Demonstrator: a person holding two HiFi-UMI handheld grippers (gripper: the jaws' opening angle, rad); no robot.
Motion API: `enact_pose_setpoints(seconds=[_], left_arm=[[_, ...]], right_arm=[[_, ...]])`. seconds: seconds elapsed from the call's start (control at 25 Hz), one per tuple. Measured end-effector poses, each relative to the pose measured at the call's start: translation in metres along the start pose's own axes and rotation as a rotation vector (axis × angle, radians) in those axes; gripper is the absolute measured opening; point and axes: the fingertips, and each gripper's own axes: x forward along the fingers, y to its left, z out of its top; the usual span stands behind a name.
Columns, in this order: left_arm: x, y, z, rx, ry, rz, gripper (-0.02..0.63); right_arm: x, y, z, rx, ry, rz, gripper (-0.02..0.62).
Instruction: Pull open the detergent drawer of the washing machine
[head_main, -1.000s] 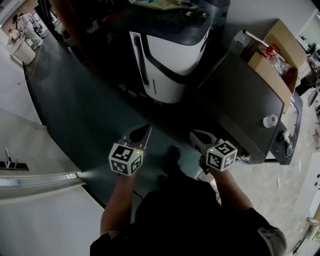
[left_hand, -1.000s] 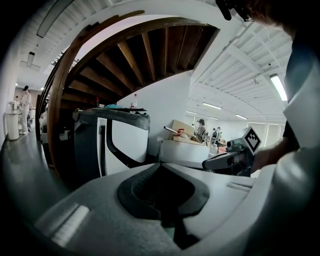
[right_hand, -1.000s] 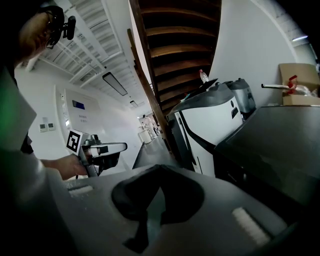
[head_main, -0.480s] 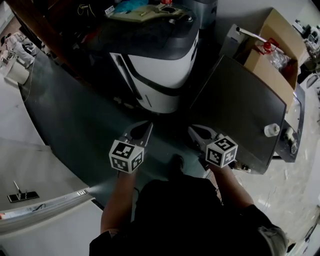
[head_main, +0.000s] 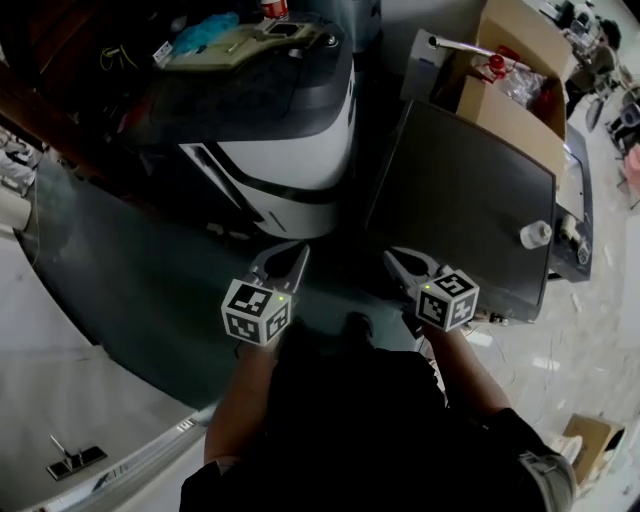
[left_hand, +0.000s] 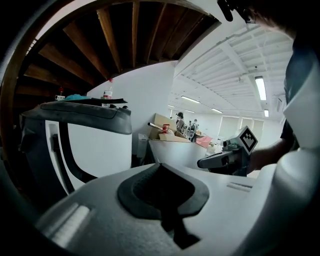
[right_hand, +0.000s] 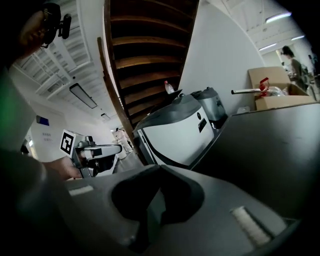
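A white machine with a dark grey top (head_main: 290, 160) stands ahead of me, and a dark-topped appliance (head_main: 460, 190) stands close on its right. No detergent drawer shows in any view. My left gripper (head_main: 297, 253) is shut and empty, held in the air short of the white machine's (left_hand: 95, 145) front. My right gripper (head_main: 393, 257) is shut and empty too, near the dark appliance's (right_hand: 270, 145) front left corner. Each gripper view shows the other gripper off to the side: the right gripper (left_hand: 227, 157) and the left gripper (right_hand: 95, 150). Neither touches anything.
A small white cylinder (head_main: 535, 234) sits on the dark appliance's top. Behind it an open cardboard box (head_main: 510, 85) holds a red-capped bottle. Loose clutter (head_main: 250, 35) lies on the white machine. A dark floor mat (head_main: 130, 280) runs along the left, and wooden stairs (right_hand: 150, 45) rise above.
My view has swung to the right: both machines slid left and down in the head view. The two grippers travelled with the turn, still shut and side by side.
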Motion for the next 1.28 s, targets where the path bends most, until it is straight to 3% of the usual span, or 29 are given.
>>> enact_pose_setpoints(seconds=[0.24,0.36,0.6,1.08,1.16,1.28], left_arm=[[-0.001,0.027,0.007,0.062,0.018,-0.176,0.011],[-0.005,0.041,0.008,0.089,0.027,-0.265,0.010],[0.006,0.050,-0.015,0.104,0.080,-0.416,0.011],[0.056,0.001,-0.049,0.147,0.198,-0.527,0.012],[0.066,-0.006,-0.061,0.152,0.229,-0.526,0.012],[0.077,-0.016,-0.076,0.146,0.265,-0.529,0.014]], right_arm=[[0.010,0.011,0.013,0.049,-0.099,-0.197,0.002],[0.017,0.036,0.015,0.093,-0.152,-0.260,0.002],[0.011,0.058,-0.017,0.129,-0.167,-0.414,0.002],[-0.062,0.010,-0.062,0.224,-0.191,-0.618,0.003],[-0.069,-0.002,-0.071,0.230,-0.186,-0.631,0.058],[-0.077,-0.019,-0.085,0.240,-0.172,-0.648,0.089]])
